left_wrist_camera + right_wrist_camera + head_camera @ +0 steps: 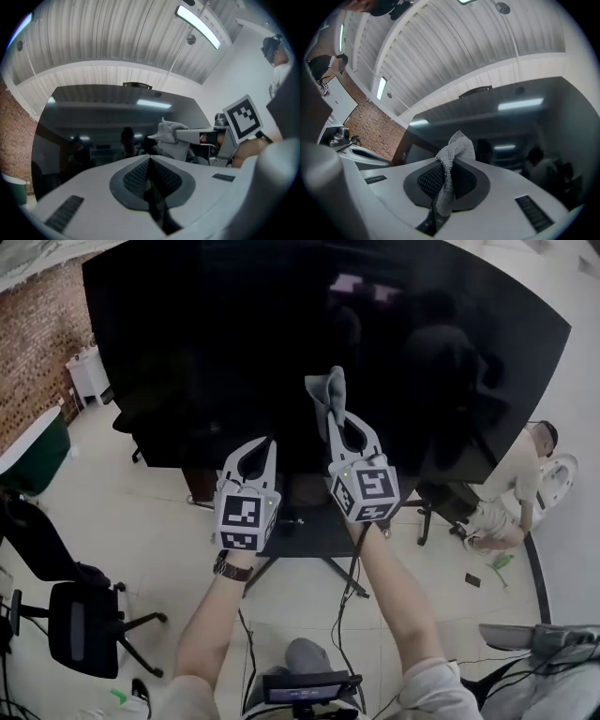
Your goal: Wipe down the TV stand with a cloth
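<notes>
Nearest to me are my two forearms, with a watch (232, 568) on the left wrist. My left gripper (267, 448) is held up with its jaws pressed together and nothing between them; its own view shows only the two dark pads meeting. Just beside it, a little higher, my right gripper (334, 416) has its jaws clamped on the grey cloth (328, 390). In the right gripper view the cloth (452, 157) stands up from between the pads and also hangs down in the slot. The cloth is in the air in front of the big black TV screen (234, 343), and I cannot tell if it touches the glass. The TV stand (314, 532), a dark shelf on thin legs, is lower than both grippers, under the bottom edge of the screen and well apart from the cloth. Farther away there is the pale floor, an office chair (77, 620) on the left and a person (511, 488) bent down on the right. I judge that wiping the stand is not yet begun: the cloth is gripped and ready, but in the wrong place. The next move calls for bringing the right gripper down to the shelf, laying the loose part of the cloth flat on it, and sweeping across with light pressure. The left gripper should be kept out of the way, and care is needed with the cables that hang near the legs.
</notes>
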Motion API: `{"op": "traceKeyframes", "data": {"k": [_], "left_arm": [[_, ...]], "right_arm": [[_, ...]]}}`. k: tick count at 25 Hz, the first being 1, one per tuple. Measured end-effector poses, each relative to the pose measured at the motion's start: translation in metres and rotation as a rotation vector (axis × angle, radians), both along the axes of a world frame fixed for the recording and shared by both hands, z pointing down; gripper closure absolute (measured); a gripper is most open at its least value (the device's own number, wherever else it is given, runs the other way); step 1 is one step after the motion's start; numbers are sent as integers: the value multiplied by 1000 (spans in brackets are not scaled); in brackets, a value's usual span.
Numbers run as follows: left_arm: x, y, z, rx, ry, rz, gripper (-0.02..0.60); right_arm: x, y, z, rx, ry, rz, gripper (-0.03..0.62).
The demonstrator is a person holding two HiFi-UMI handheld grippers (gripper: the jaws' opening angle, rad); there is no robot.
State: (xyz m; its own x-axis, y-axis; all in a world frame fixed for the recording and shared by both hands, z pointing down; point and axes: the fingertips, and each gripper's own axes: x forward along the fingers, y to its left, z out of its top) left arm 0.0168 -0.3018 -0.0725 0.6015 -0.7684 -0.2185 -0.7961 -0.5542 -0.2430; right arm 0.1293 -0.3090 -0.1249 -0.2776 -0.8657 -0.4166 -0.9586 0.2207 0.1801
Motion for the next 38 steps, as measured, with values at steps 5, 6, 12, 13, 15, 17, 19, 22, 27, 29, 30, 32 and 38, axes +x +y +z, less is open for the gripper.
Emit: {"op": "traceKeyframes", "data": {"k": [5,6,12,13,15,17,19,22,27,29,30,32,38], "left_arm": [[-11,-28,196,-83,-20,-57,563],[-11,-37,232,-97,-24,-68,563],[-32,-55,415,-132,-40,-107,563],[-35,-55,437,-130,-39,-110,563],[-42,-55,476,-130,-34,-116,563],[-50,-56,508,-135,-29,-121,563],[-57,-56,530,-133,-23,-120,563],[-59,-51,549,-116,-20,-109,563],[-40,-53,568,-129,-41,-79,563],[-26,-58,566,-117,-59,-59,563],[-19,-60,564,-112,-63,-48,563],[-7,-61,565,-112,-65,-30,563],[8,-60,586,-147,-57,-12,563]], "right_arm": [[-5,-21,215,-80,-29,-16,569],[-5,-32,253,-93,-31,-17,569],[-15,-116,426,-165,-32,-4,569],[-15,-131,444,-178,-25,3,569],[-14,-157,477,-214,-21,18,569],[-15,-178,512,-268,-18,23,569],[-20,-191,550,-351,13,20,569],[-27,-193,606,-465,78,15,569],[-7,-171,615,-383,88,34,569],[26,-163,575,-285,36,77,569],[47,-159,552,-241,11,108,569],[93,-156,518,-189,-22,178,569],[170,-177,584,-343,47,328,569]]}}
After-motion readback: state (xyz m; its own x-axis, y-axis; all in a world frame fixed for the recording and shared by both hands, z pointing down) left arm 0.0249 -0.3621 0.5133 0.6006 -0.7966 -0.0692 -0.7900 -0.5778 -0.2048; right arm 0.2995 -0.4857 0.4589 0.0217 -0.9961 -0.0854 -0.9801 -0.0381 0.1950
